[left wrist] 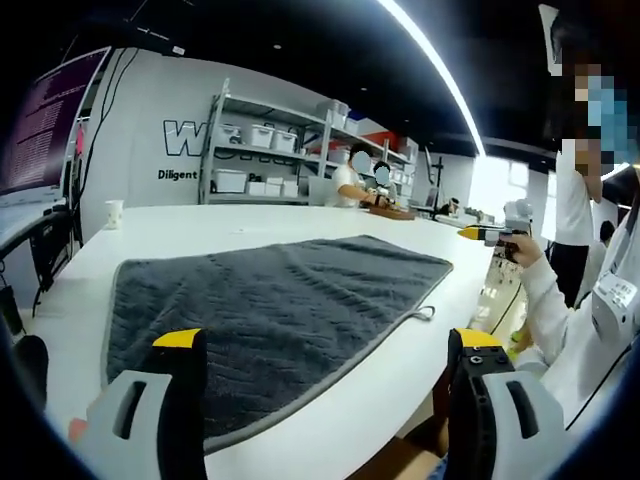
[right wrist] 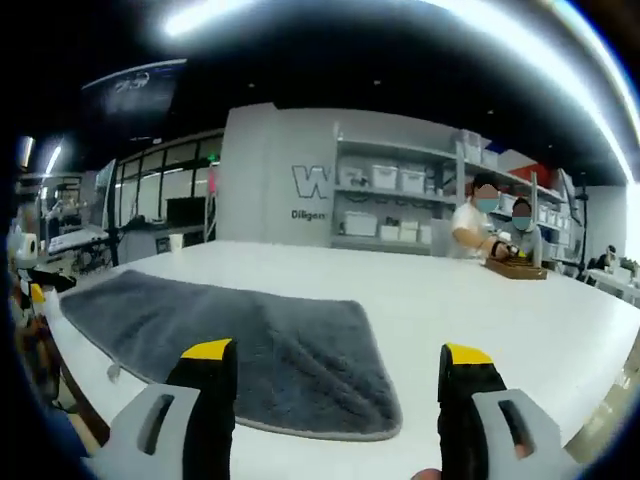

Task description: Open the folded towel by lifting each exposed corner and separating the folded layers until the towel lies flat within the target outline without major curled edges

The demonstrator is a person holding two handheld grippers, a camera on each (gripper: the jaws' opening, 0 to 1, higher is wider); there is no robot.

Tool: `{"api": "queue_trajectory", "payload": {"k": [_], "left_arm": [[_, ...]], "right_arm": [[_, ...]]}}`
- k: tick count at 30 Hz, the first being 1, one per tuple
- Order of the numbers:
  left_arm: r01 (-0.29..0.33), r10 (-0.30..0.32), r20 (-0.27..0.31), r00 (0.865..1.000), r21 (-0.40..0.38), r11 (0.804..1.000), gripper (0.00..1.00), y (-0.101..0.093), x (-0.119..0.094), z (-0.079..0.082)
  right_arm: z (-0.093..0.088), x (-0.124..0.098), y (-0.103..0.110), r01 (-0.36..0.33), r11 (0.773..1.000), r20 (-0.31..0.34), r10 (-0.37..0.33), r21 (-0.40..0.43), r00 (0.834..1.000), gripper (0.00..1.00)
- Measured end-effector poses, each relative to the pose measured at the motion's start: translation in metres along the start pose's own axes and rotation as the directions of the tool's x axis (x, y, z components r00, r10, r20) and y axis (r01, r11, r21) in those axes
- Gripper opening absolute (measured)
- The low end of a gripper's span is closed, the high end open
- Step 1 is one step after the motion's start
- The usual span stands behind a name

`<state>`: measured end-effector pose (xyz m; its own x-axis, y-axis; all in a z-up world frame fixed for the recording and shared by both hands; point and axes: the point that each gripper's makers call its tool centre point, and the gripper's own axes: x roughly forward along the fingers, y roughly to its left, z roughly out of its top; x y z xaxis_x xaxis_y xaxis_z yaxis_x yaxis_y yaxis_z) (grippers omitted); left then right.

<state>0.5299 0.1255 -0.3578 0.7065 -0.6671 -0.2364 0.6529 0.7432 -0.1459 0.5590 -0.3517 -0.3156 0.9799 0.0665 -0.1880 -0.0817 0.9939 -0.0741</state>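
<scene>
1. Left hand-held gripper: jaws spread wide, nothing between them. The yellow-tipped jaws hover above the near edge of the grey towel, not touching it.
2. Right hand-held gripper: jaws likewise spread and empty, held above the bench. In the right gripper view the towel lies just ahead of and under the left jaw.
3. The towel lies spread on the white bench as a broad rectangle; whether a fold remains I cannot tell. No target outline can be made out.
4. A small hanging loop sticks out from the towel corner, ahead of the left hand-held gripper's right jaw. Edges look mostly flat, without major curl.
5. Judgement: both grippers are held open and clear, probably to inspect the lay before any further corner pick.
</scene>
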Motion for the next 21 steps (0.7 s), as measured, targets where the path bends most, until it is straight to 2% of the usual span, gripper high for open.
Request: {"api": "queue_trajectory", "payload": {"k": [3,6,13,21], "left_arm": [[-0.015,0.015,0.004,1.0,0.002,1.0,0.99,0.003,-0.001,0.001],[-0.022,0.022,0.006,1.0,-0.004,1.0,0.99,0.006,-0.001,0.0],[-0.03,0.03,0.003,1.0,-0.015,0.999,0.99,0.009,-0.002,-0.005],[-0.08,0.08,-0.001,0.997,-0.005,0.997,0.99,0.015,-0.006,-0.011]], "right_arm": [[0.001,0.002,0.019,-0.054,0.998,-0.021,0.053,-0.019,0.998,0.94],[0.001,0.002,0.043,-0.136,0.99,-0.048,0.135,-0.031,0.99,0.99],[-0.001,-0.003,0.071,-0.202,0.976,-0.08,0.196,-0.076,0.977,0.99],[-0.004,-0.004,0.095,-0.286,0.956,-0.088,0.28,-0.068,0.956,0.99]]}}
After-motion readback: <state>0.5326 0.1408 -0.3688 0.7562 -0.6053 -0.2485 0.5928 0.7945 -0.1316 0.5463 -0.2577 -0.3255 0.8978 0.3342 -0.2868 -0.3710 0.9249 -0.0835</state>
